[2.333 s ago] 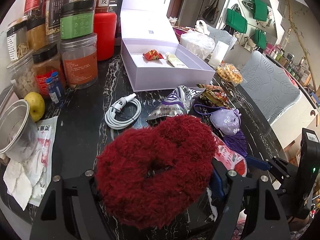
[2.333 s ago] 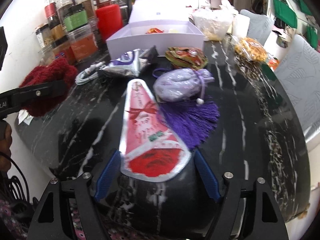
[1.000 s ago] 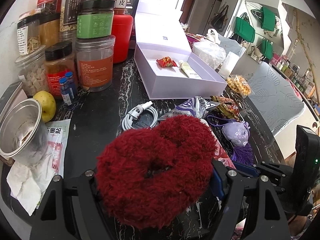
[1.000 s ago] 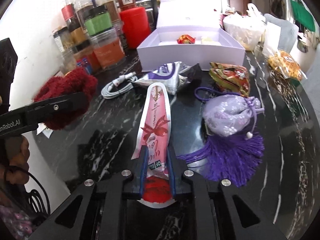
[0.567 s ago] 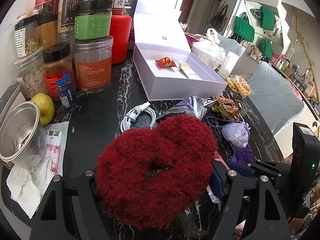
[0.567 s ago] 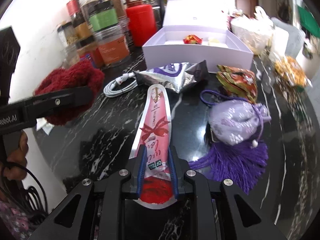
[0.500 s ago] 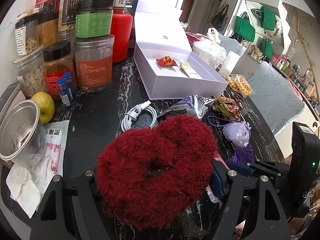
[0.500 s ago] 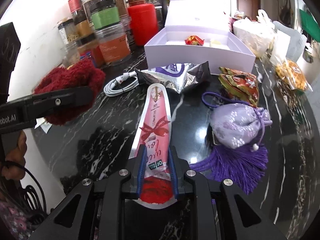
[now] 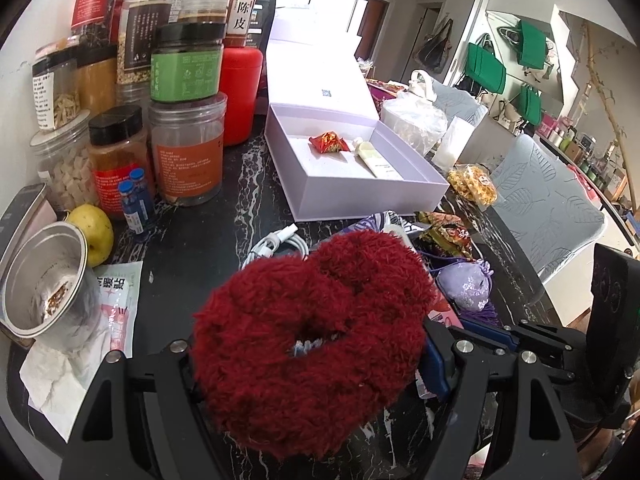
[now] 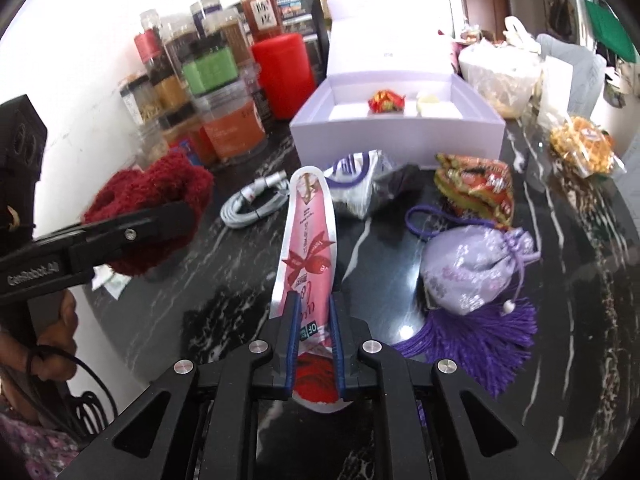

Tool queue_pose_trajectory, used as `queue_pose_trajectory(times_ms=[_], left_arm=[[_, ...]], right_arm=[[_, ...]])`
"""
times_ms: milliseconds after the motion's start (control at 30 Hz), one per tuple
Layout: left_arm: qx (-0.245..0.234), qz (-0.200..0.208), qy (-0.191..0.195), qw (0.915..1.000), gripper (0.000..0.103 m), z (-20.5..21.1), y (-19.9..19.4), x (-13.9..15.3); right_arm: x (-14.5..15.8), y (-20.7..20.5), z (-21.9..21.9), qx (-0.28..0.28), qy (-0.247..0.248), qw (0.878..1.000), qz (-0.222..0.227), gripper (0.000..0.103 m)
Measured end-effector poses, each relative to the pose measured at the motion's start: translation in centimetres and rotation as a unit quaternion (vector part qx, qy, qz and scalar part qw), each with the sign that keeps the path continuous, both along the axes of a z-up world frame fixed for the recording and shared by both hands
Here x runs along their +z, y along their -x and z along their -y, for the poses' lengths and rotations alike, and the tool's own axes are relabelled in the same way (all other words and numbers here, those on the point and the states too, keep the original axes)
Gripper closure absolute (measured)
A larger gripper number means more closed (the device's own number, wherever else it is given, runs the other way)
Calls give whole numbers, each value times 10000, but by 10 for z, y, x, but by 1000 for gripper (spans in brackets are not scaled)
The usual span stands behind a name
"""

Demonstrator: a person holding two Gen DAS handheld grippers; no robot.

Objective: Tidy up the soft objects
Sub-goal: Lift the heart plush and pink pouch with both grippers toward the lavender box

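The left gripper (image 9: 308, 364) is clamped on one dark red fluffy scrunchie (image 9: 316, 332), which is held clear above the near edge of the black marble tabletop (image 9: 200, 240). The right gripper (image 10: 313, 332) is closed on the near end of one pink foil sachet (image 10: 306, 248). The sachet's long axis runs straight ahead from the fingers and points toward the open lavender box (image 10: 396, 136), which sits toward the far edge of the tabletop.

Governing relation: the box lies directly forward of both grippers. From the right gripper, the sachet tip already aims at the box's near wall. From the left gripper, the box lies forward and slightly right. Neither arm is clearly nearer. The likely next move is a forward carry over the near wall, then release inside.

Count of loose items between the grippers and the box:
- one coiled white cable (image 10: 256, 204)
- one silver-and-purple foil bag (image 10: 360, 184)
- one red-and-green brocade pouch (image 10: 476, 188)
- one lilac drawstring pouch (image 10: 472, 272) with one purple tassel (image 10: 480, 340), lying just right of the sachet

Count inside the box: one small red brocade piece (image 9: 329, 142) and one cream tube (image 9: 378, 163), side by side.

Risk, as a judgement: the limp sachet may droop and catch the near wall.
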State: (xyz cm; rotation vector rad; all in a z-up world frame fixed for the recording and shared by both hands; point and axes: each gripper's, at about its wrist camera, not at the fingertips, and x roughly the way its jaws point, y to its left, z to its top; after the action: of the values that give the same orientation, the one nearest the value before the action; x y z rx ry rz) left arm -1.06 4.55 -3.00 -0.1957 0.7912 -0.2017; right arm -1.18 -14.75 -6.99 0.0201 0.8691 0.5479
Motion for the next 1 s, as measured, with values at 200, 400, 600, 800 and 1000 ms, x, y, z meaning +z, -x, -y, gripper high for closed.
queue_pose_trajectory(times_ms=[200, 400, 600, 800, 1000], left_arm=[[-69, 157, -83, 9998, 25, 6, -5, 11], [-119, 381, -210, 9990, 25, 16, -14, 28], [-161, 591, -338, 9975, 25, 27, -28, 44], [-182, 702, -437, 9964, 25, 38, -47, 60], [-163, 796, -622, 9947, 25, 47, -67, 73]], right_arm=[[22, 0, 11, -163, -49, 9995, 276, 90], [43, -6, 20, -242, -116, 9983, 516, 90], [63, -15, 30, -311, -211, 9960, 805, 90], [81, -27, 41, -366, -269, 9934, 1053, 90], [97, -44, 51, -397, -286, 9911, 1242, 91]])
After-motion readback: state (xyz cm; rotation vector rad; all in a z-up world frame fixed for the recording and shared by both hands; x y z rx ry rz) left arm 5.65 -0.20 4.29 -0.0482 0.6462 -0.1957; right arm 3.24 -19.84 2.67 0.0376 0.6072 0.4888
